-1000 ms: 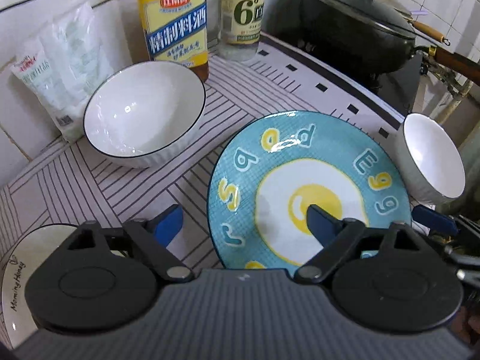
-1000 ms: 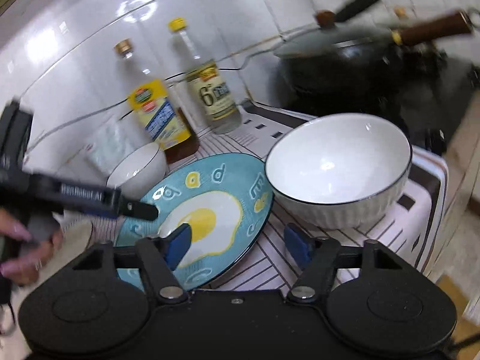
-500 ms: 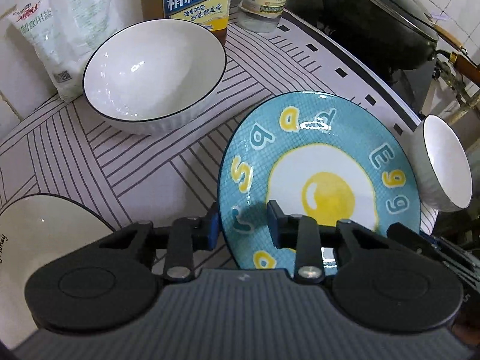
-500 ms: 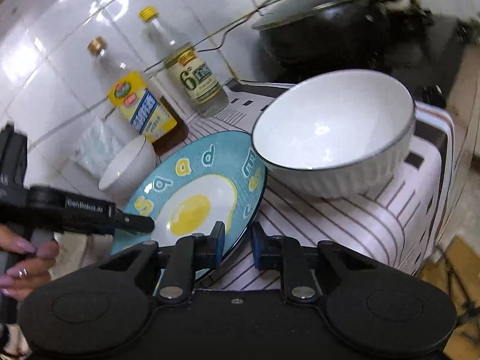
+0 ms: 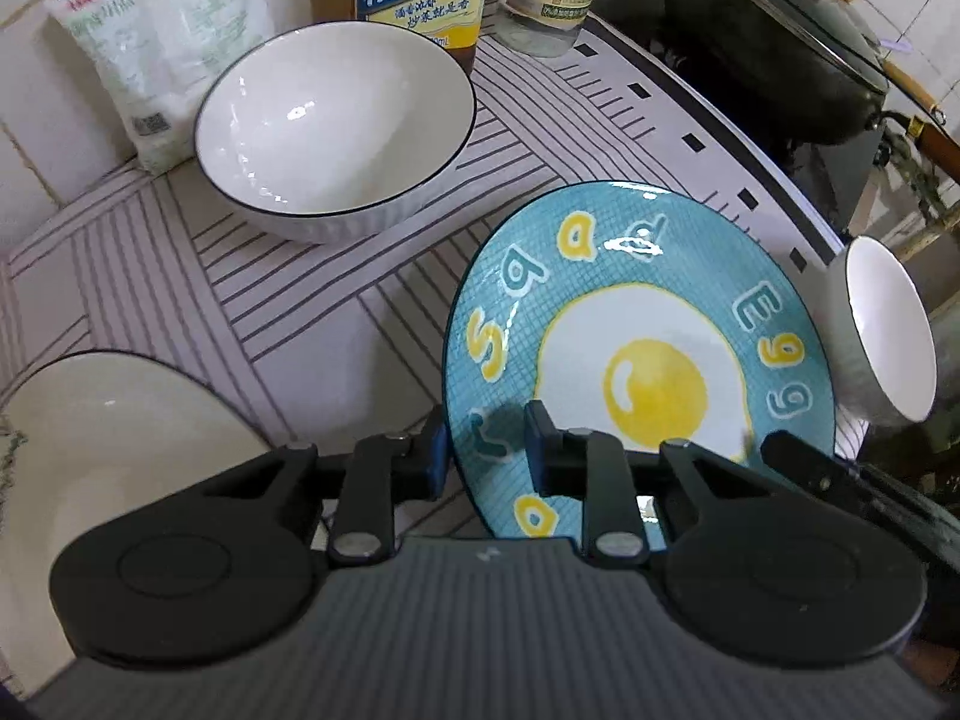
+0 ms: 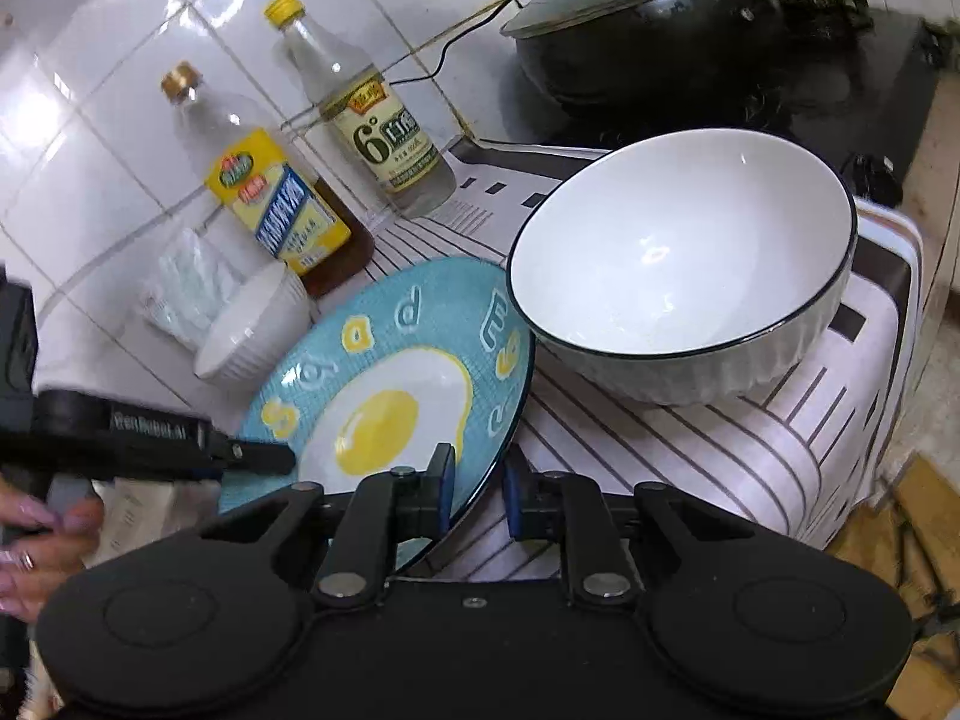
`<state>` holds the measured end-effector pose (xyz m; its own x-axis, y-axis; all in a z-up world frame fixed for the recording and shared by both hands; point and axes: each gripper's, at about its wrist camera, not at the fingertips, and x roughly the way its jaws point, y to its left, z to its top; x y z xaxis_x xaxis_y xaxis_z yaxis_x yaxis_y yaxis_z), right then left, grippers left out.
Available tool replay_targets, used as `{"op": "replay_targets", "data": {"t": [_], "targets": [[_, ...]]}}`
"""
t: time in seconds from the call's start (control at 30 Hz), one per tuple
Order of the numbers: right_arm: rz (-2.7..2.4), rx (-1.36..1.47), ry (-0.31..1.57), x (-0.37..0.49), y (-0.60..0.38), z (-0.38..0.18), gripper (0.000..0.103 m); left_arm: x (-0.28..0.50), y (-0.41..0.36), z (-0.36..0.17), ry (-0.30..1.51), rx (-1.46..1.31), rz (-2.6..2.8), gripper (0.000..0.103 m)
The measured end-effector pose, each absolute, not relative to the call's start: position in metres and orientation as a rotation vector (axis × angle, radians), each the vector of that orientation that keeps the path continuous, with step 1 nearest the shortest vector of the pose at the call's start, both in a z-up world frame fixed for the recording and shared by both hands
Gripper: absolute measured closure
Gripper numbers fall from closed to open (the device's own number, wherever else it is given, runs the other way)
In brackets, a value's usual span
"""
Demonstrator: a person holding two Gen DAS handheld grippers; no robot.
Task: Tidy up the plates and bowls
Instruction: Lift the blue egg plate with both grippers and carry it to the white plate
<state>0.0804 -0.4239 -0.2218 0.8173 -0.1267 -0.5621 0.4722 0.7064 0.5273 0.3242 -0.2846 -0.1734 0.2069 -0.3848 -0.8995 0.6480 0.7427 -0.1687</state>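
A blue plate [image 5: 648, 312] with a fried-egg picture lies tilted on the striped mat. My left gripper [image 5: 486, 456] has the plate's near-left rim between its pads, and its jaws are closing on it. My right gripper [image 6: 477, 492] is shut on the opposite rim of the same plate [image 6: 408, 360]. A large white bowl [image 5: 336, 120] with a dark rim stands behind the plate to the left. A second white bowl [image 6: 684, 252] sits against the plate's right edge. A white plate [image 5: 108, 438] lies at the lower left.
Two bottles [image 6: 282, 204] [image 6: 384, 132] and a white bag [image 5: 150, 48] stand along the tiled wall. A lidded black wok [image 6: 648, 36] sits on the stove beyond the mat. The counter drops off just right of the second bowl. A person's hand [image 6: 36, 534] holds the left gripper.
Both grippers went from wide open to closed around the blue plate's rim, one on each side. The plate now sits more tilted in both views.
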Motion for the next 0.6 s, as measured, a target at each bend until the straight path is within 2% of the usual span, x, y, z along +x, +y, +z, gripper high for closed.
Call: {"op": "replay_targets", "data": {"t": [0.6], "targets": [[-0.219, 0.685, 0.547, 0.073, -0.394, -0.174, 0.082, 0.293, -0.223, -0.110, 1.114, 0.231, -0.691, 0.082]]}}
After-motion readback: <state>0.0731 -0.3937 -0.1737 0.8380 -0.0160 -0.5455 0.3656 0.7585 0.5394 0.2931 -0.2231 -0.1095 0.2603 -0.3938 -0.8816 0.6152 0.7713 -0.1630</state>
